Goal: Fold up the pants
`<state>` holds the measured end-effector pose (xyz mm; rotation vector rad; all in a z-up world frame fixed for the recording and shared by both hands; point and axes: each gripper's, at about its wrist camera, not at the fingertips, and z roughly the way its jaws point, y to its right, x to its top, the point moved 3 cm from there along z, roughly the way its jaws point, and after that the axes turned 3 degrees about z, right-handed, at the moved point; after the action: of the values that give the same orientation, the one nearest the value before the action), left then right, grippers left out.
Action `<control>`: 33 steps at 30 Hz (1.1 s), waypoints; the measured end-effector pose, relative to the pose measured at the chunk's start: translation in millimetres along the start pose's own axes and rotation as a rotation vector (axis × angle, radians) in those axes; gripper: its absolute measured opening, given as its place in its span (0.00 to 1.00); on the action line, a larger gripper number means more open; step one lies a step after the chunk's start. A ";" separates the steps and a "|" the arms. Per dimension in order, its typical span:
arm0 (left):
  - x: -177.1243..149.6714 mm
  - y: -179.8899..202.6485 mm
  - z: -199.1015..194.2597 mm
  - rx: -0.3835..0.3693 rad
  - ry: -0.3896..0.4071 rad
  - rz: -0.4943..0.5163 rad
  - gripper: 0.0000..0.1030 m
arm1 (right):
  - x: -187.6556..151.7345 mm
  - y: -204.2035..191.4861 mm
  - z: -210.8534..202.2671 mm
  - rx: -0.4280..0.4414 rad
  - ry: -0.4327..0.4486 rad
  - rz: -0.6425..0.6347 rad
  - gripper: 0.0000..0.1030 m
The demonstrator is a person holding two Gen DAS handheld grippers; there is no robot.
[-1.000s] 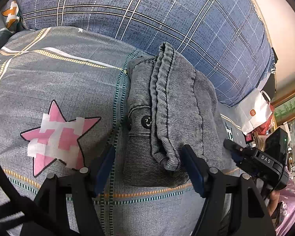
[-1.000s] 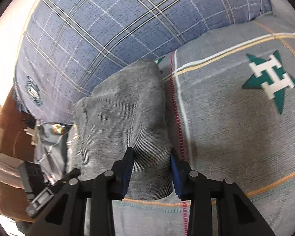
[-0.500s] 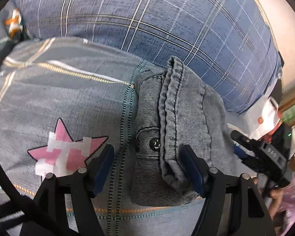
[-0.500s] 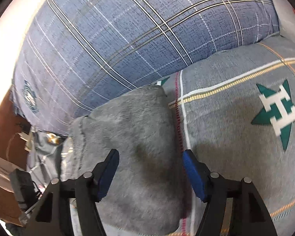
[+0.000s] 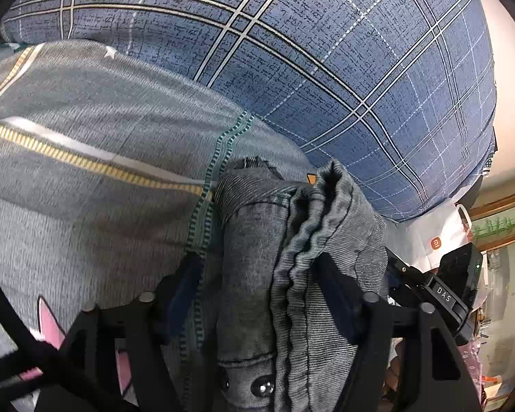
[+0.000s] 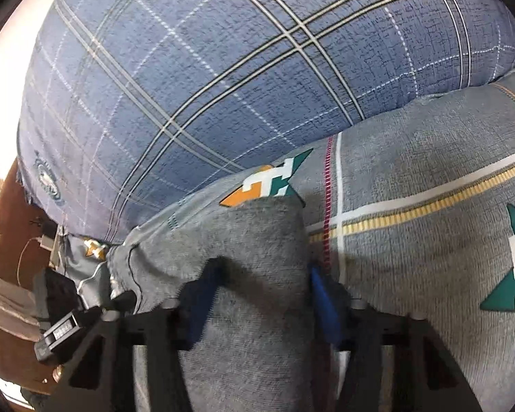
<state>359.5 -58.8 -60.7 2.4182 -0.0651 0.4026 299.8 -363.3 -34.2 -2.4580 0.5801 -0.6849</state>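
Note:
The grey pants (image 5: 292,261) lie folded into a thick bundle on the grey patterned bedsheet (image 5: 86,144), waistband seam and snap buttons toward the left wrist camera. My left gripper (image 5: 261,285) is open, its fingers (image 5: 185,288) straddling the bundle's left end. In the right wrist view the same pants (image 6: 250,274) fill the gap of my right gripper (image 6: 261,292), which is open with its blue fingers (image 6: 321,302) on either side of the bundle's right end. Each gripper shows at the edge of the other's view.
A large blue plaid pillow (image 5: 326,68) rises just behind the pants, also in the right wrist view (image 6: 223,68). A white paper bag (image 5: 439,237) and clutter sit past the bed's right edge. A wooden surface (image 6: 3,240) lies at the left.
Both grippers have pushed forward over the bundle, so the pants now sit deep between the fingers. The right gripper opened from its hold on the fabric. The pillow looms closer.

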 end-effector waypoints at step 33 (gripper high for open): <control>-212.0 64.6 -135.0 0.601 0.447 0.501 0.69 | -207.0 -71.5 -126.8 -0.008 0.194 -0.270 0.66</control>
<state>111.7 -35.2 12.7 2.8043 -0.4059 1.3439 84.4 -246.4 28.7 -2.5195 0.3232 -1.0377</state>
